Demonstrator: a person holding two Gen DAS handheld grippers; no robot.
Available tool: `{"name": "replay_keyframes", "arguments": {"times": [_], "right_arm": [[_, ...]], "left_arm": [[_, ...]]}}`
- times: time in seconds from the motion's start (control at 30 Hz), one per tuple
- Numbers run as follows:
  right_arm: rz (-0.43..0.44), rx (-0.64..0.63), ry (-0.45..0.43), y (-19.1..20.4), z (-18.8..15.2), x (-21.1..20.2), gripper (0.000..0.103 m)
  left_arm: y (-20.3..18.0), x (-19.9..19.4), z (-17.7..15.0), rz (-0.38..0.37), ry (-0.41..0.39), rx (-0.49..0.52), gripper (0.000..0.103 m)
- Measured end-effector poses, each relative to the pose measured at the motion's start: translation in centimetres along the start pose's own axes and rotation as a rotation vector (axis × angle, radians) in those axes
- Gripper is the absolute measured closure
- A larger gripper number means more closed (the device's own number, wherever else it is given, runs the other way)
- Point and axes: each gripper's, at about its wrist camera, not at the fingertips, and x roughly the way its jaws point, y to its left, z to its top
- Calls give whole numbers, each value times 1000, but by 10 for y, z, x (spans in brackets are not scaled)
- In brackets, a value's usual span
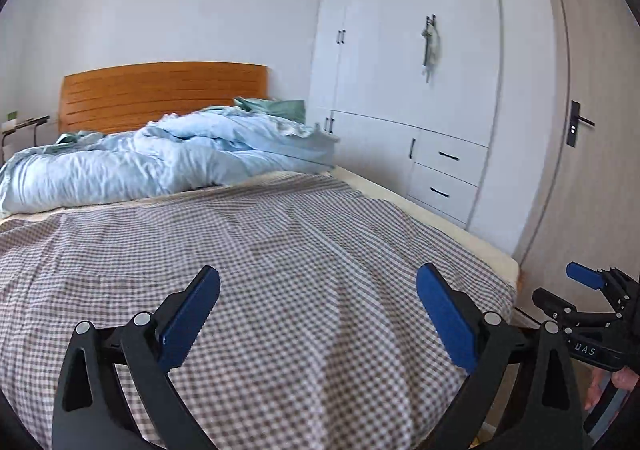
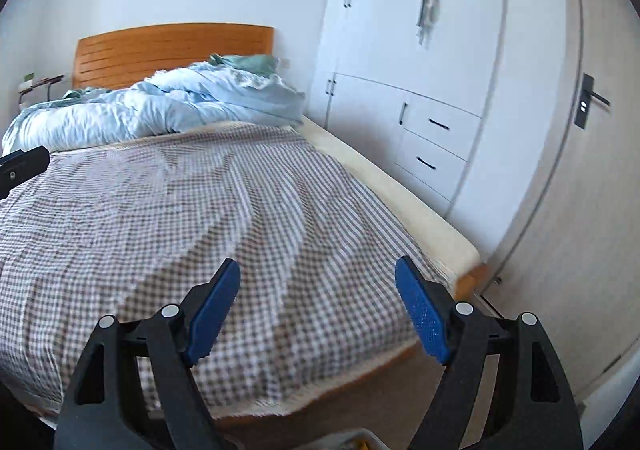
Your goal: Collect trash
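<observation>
I see no trash in either view. My left gripper is open and empty, held over the foot end of a bed covered by a brown-and-white checked sheet. My right gripper is open and empty, held over the foot corner of the same checked sheet. The right gripper also shows at the right edge of the left wrist view. A bit of the left gripper shows at the left edge of the right wrist view.
A crumpled light-blue duvet lies at the head of the bed below a wooden headboard. A white wardrobe with drawers stands along the right side, then a beige door. A small side table stands at far left.
</observation>
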Motion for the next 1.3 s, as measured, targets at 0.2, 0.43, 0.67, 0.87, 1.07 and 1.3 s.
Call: {"name": "replay_keyframes", "arguments": {"times": [0.2, 0.43, 0.67, 0.87, 1.07, 1.3], "right_arm": [[132, 17, -39, 56, 15, 33, 26], [290, 164, -57, 110, 24, 66, 26], [308, 101, -54, 159, -3, 86, 26], [329, 64, -51, 165, -8, 87, 26], [310, 36, -50, 168, -16, 91, 22], [333, 42, -121, 164, -17, 74, 22]], "left_arm": [[90, -16, -15, 206, -5, -29, 8], [185, -64, -53, 392, -24, -106, 8], [259, -107, -87, 577, -1, -276, 8], [283, -121, -108, 644, 25, -237, 8], [281, -126, -107, 668, -7, -210, 8], [263, -121, -107, 628, -15, -131, 8]]}}
